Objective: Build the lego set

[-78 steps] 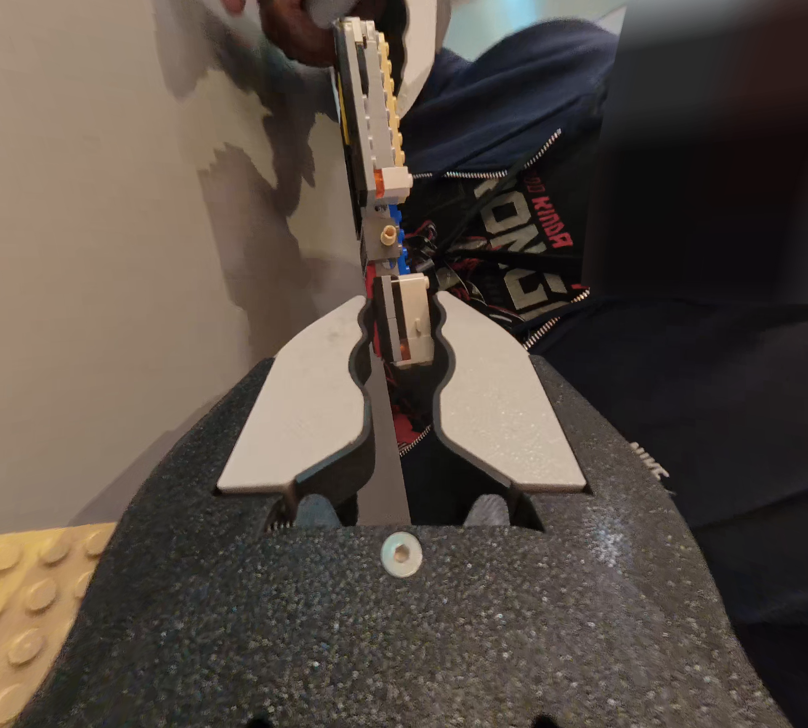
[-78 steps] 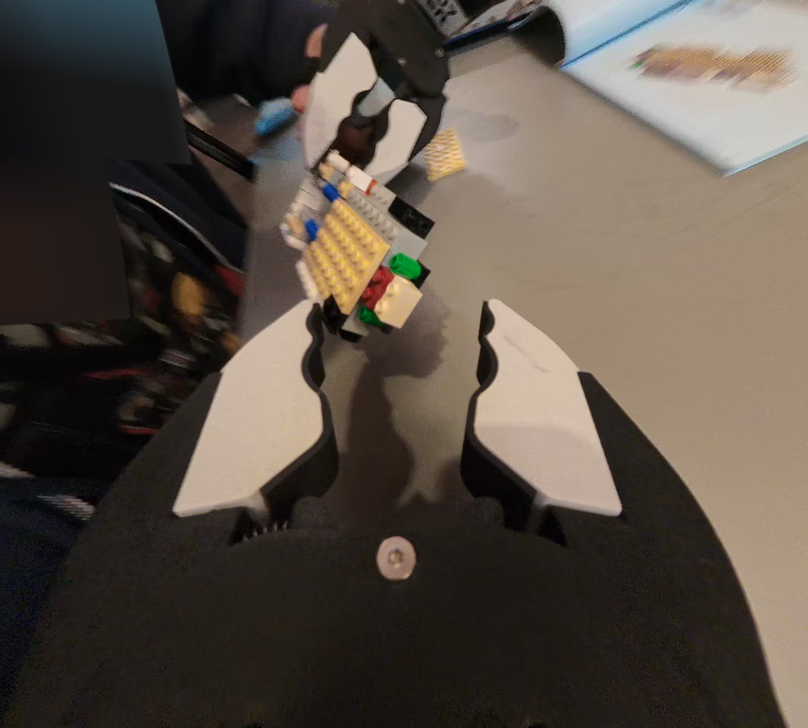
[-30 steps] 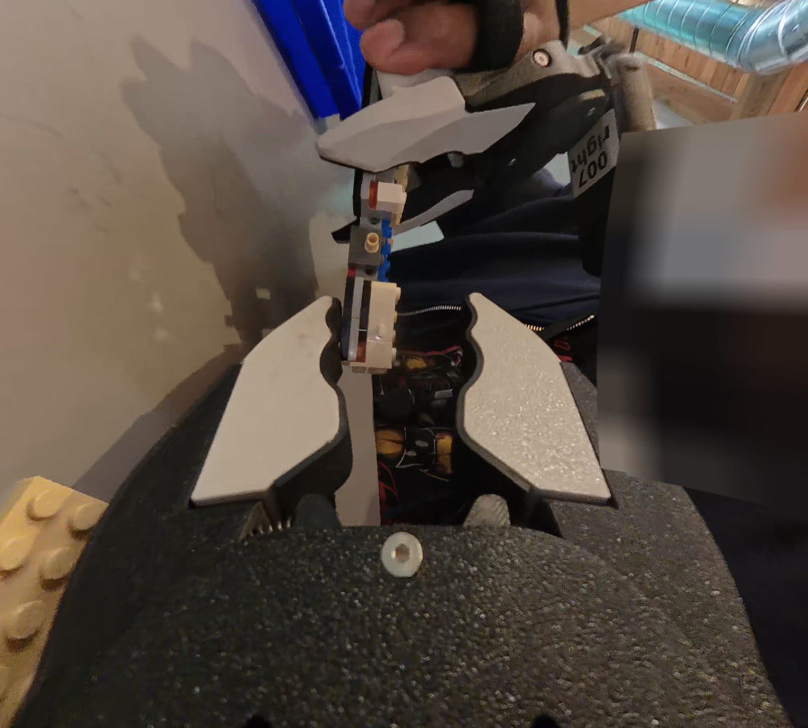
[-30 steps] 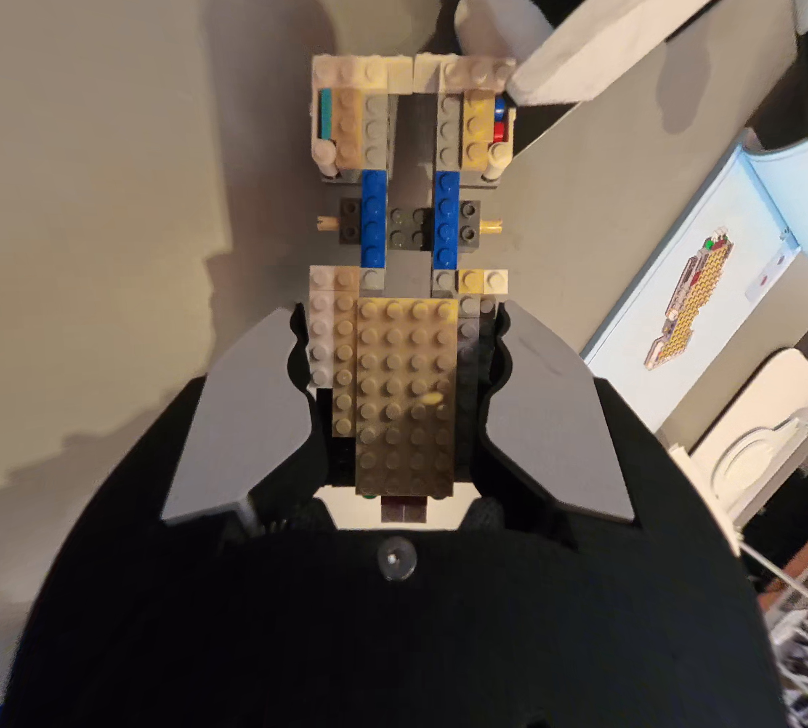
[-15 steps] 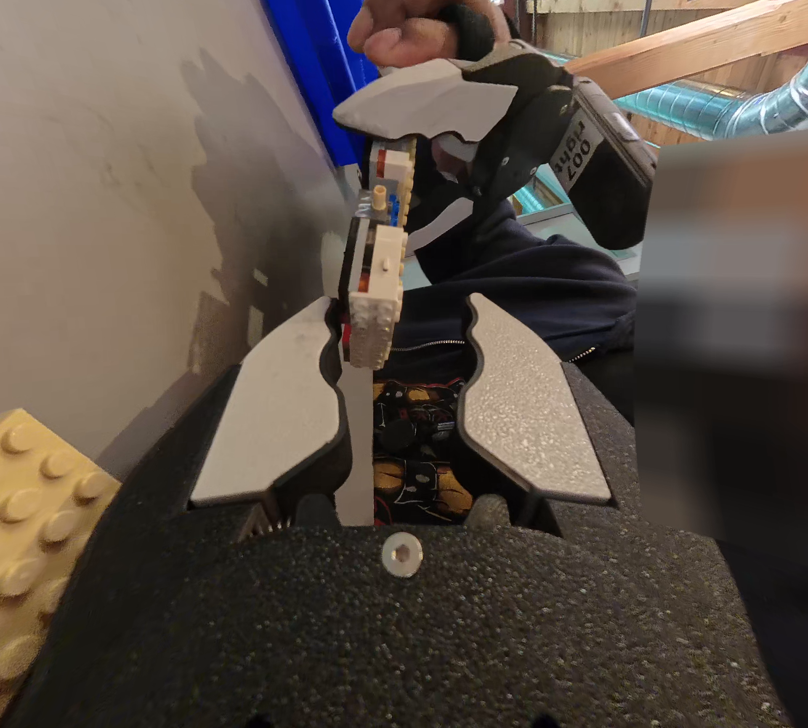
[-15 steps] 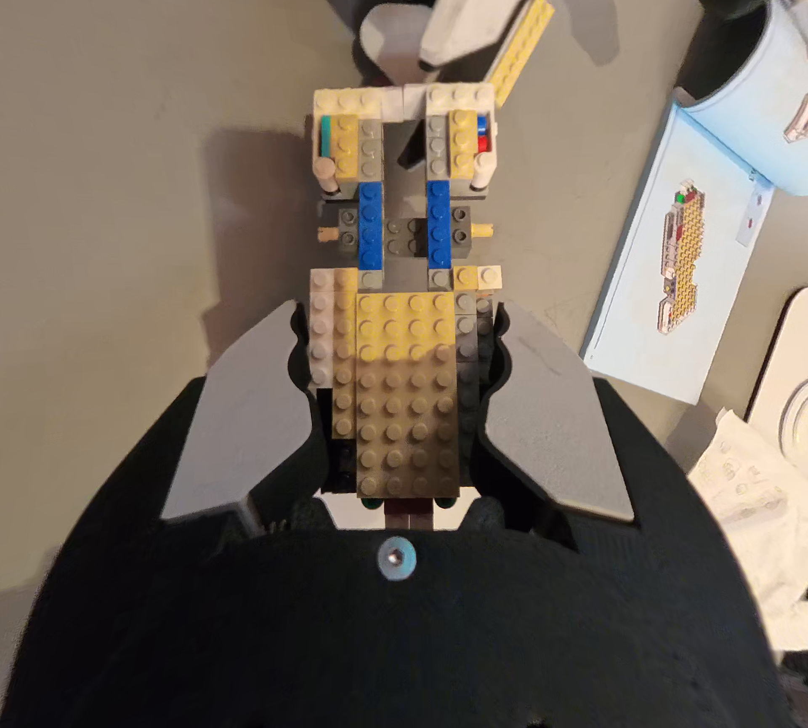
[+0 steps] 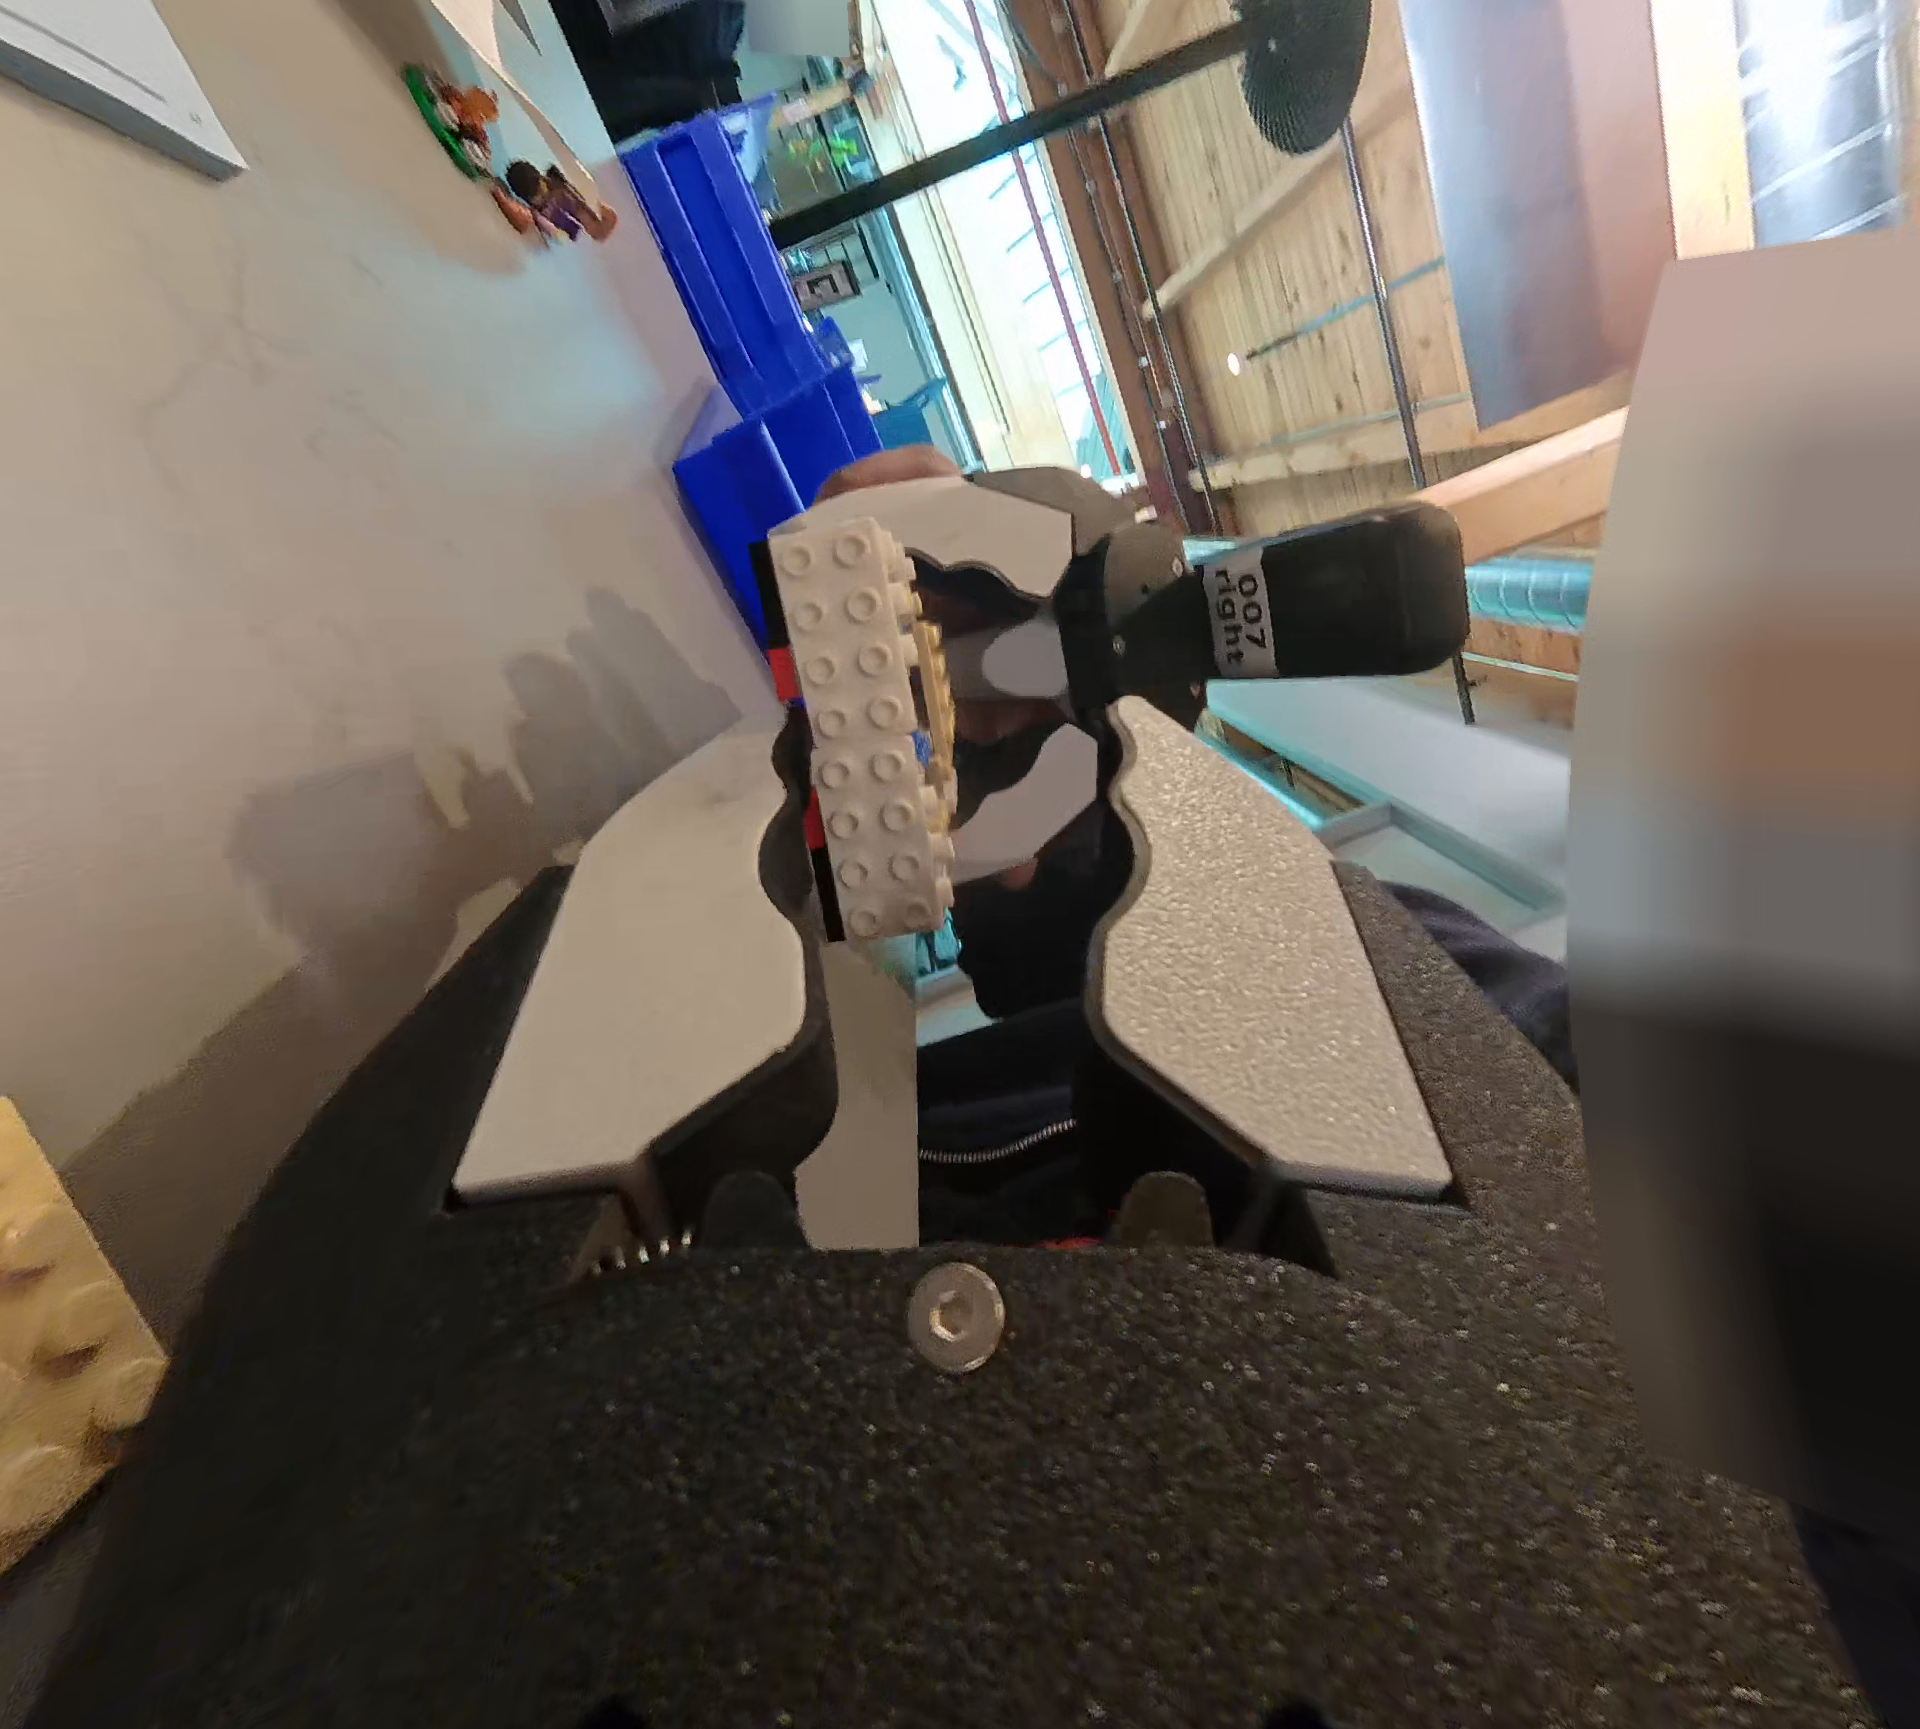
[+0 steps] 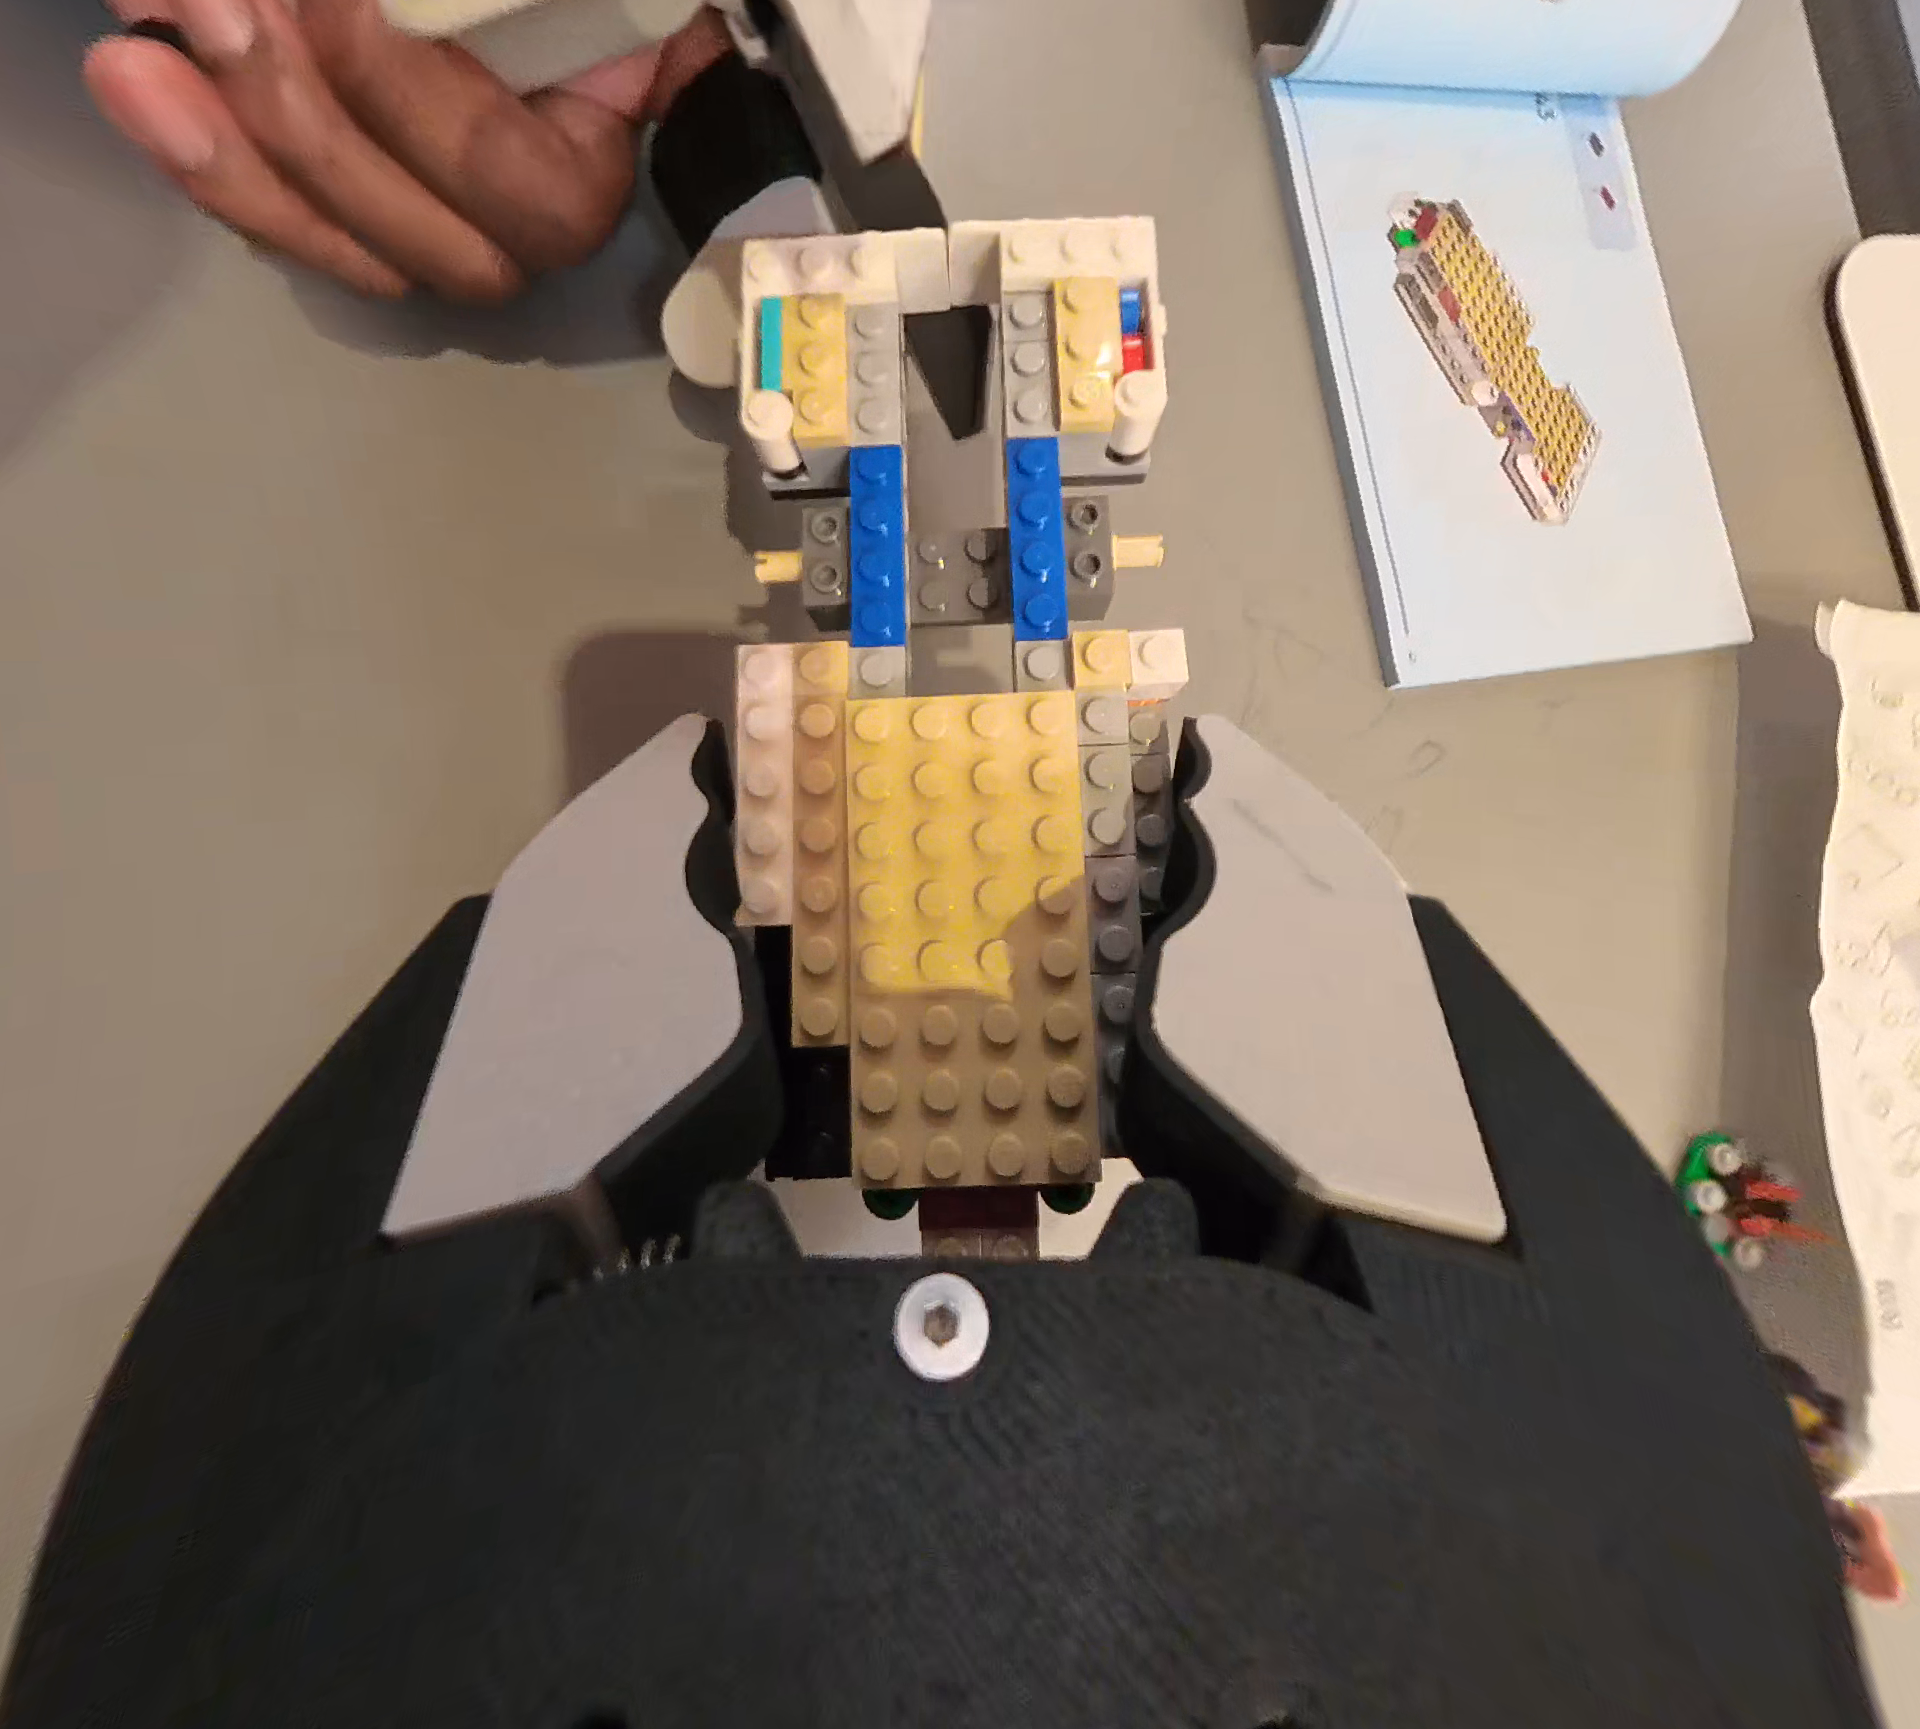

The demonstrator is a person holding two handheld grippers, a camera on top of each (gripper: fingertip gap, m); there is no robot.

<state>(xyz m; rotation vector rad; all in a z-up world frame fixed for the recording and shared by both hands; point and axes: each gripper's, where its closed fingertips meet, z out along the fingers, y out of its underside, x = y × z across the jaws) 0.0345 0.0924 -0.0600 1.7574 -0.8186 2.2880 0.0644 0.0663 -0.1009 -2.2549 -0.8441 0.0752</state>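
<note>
Right gripper (image 8: 940, 806) clamped on brick model (image 8: 961, 900) at both flanks, held above table (image 8: 312, 640). Left gripper (image 7: 940, 780) gaping, model's end near its 9 o'clock finger (image 7: 675, 931), contact unclear. Booklet (image 8: 1507, 391) at 2 o'clock. Model part-built.

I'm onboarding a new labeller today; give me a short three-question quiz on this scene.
1. True or false: the right tongs are shut on the brick model.
2. What lies open on the table to the right of the model: A) a booklet, B) a laptop, C) a plate?
3. What colour are the two parallel strips on the model's narrow middle?

Key: 1 true, both fingers press its sides. 2 A, the booklet. 3 Blue.
</note>
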